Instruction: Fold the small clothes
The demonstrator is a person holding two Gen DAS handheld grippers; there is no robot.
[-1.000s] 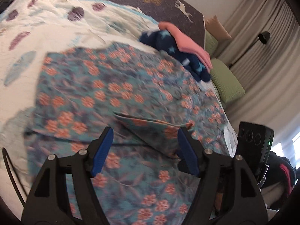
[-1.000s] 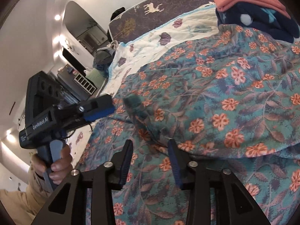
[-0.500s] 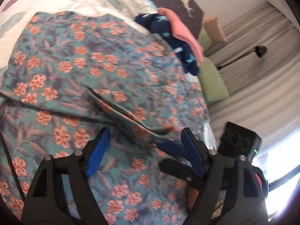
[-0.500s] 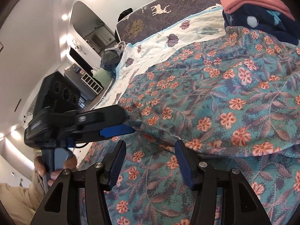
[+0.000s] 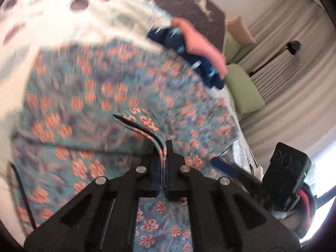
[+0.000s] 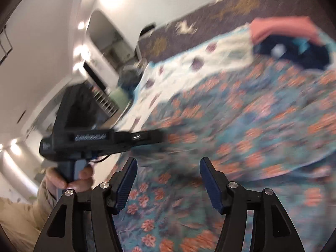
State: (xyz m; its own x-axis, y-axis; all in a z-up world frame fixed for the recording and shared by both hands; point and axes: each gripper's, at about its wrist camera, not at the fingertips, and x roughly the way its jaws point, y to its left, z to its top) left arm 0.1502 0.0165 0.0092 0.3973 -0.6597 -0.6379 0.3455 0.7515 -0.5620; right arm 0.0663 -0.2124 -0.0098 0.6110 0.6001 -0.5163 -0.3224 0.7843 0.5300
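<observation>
Fabric pinched on the bed

We see the left hand-held gripper (image 5: 162, 147) clenched on a fold of the floral garment (image 5: 100, 96); the right hand-held gripper (image 6: 168, 180) hovers released above it, near the pink-and-navy pile (image 6: 289, 40).

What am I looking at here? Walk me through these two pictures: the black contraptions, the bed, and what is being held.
There is no robot. A person holds a handheld two-finger gripper in each hand, and each has a camera looking forward along its fingers, so you get two views of one moment.

In the left view, the left gripper is shut on a fold of the floral garment, teal with orange flowers, which is spread over a pale bedspread.

In the right view, the right gripper is open above the same cloth and holds nothing. The black device to its left is the other gripper, with the person's hand on its handle.

Farther back lies a pile of pink and navy clothes. Both pictures are motion-blurred.
</observation>
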